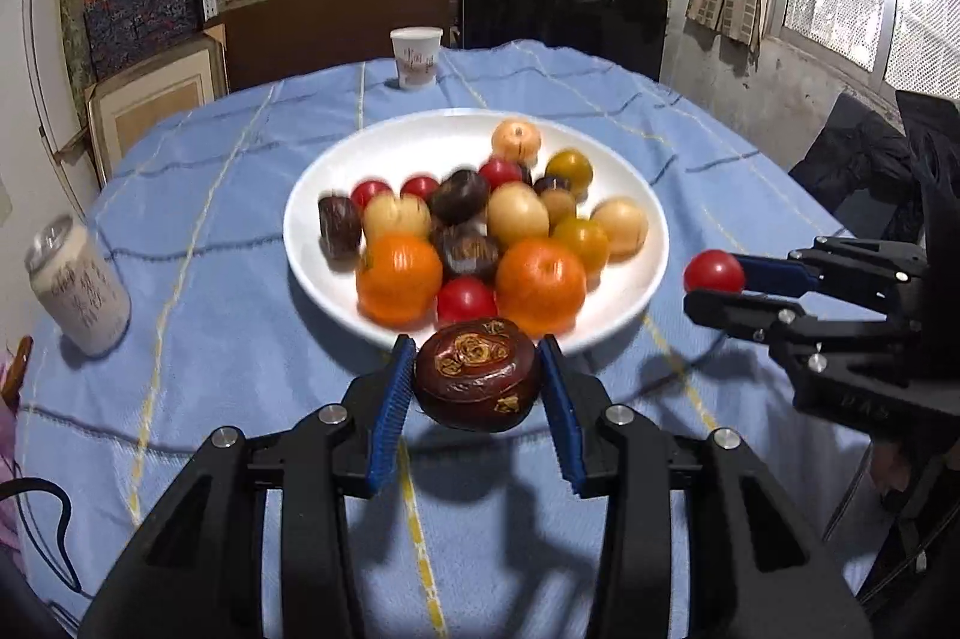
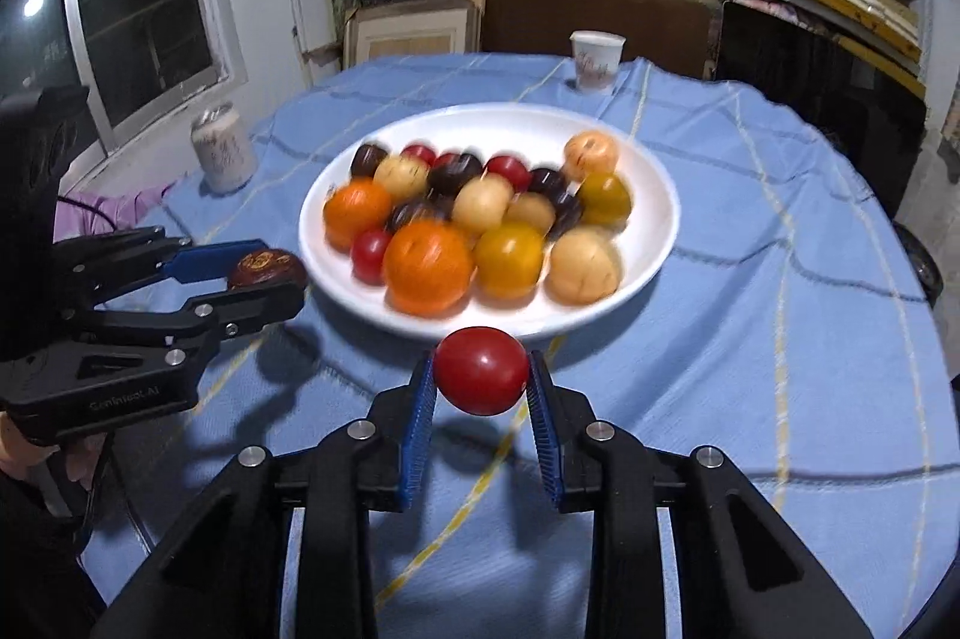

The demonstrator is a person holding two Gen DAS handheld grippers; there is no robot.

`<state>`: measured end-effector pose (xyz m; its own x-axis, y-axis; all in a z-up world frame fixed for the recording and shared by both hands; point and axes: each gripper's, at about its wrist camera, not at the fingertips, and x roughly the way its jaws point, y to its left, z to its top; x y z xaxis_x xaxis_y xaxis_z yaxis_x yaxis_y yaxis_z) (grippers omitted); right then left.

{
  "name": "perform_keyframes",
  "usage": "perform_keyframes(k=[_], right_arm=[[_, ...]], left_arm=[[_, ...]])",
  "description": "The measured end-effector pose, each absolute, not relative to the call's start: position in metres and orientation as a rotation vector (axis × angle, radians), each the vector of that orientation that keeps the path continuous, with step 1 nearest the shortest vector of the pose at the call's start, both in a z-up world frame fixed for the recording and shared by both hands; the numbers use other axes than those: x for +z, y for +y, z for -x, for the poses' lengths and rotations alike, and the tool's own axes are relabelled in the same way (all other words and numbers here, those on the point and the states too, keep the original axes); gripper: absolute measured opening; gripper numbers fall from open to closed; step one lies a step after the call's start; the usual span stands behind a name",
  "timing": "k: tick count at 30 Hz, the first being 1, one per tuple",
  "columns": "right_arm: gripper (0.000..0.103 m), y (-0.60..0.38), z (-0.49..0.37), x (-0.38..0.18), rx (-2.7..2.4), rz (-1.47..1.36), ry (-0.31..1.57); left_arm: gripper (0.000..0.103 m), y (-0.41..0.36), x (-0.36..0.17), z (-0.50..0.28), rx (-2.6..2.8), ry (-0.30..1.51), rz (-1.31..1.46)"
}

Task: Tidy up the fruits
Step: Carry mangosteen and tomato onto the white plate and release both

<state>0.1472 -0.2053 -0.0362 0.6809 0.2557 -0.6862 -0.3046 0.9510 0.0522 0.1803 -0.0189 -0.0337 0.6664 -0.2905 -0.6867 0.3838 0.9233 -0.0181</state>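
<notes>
A white plate (image 1: 624,291) (image 2: 651,243) holds several small fruits: oranges, yellow, red and dark brown ones. My left gripper (image 1: 477,378) (image 2: 267,273) is shut on a dark brown fruit (image 1: 475,376) (image 2: 267,266) with gold markings, held above the cloth just short of the plate's near rim. My right gripper (image 2: 482,372) (image 1: 714,282) is shut on a small red tomato (image 2: 482,371) (image 1: 714,271), also lifted off the cloth, by the plate's near right side. Both held fruits cast shadows on the cloth below.
The round table wears a blue checked cloth (image 1: 240,195) (image 2: 780,279). A white can (image 1: 78,285) (image 2: 222,150) stands at the left, a paper cup (image 1: 416,57) (image 2: 596,60) at the far edge. Shelves of boxes and a dark chair stand behind. A hand (image 2: 36,453) holds the left gripper.
</notes>
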Motion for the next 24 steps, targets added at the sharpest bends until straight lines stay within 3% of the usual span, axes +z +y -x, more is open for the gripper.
perform_keyframes(k=[7, 16, 19, 21, 24], right_arm=[[0.031, -0.215, -0.2, -0.002, 0.305, 0.046, 0.715], [0.031, -0.195, -0.273, -0.009, 0.326, 0.084, 0.718], [0.032, -0.192, -0.284, -0.015, 0.331, 0.105, 0.721], [0.041, -0.197, -0.287, -0.016, 0.321, 0.092, 0.713], [0.045, -0.207, -0.278, -0.016, 0.322, 0.061, 0.708]], left_arm=[[0.041, -0.032, 0.0, -0.228, -0.361, 0.71, -0.138], [0.042, -0.044, -0.014, -0.301, -0.316, 0.768, -0.155], [0.06, -0.043, -0.017, -0.315, -0.289, 0.771, -0.151], [0.079, -0.038, -0.015, -0.318, -0.273, 0.76, -0.13], [0.089, -0.027, -0.013, -0.311, -0.241, 0.738, -0.109]])
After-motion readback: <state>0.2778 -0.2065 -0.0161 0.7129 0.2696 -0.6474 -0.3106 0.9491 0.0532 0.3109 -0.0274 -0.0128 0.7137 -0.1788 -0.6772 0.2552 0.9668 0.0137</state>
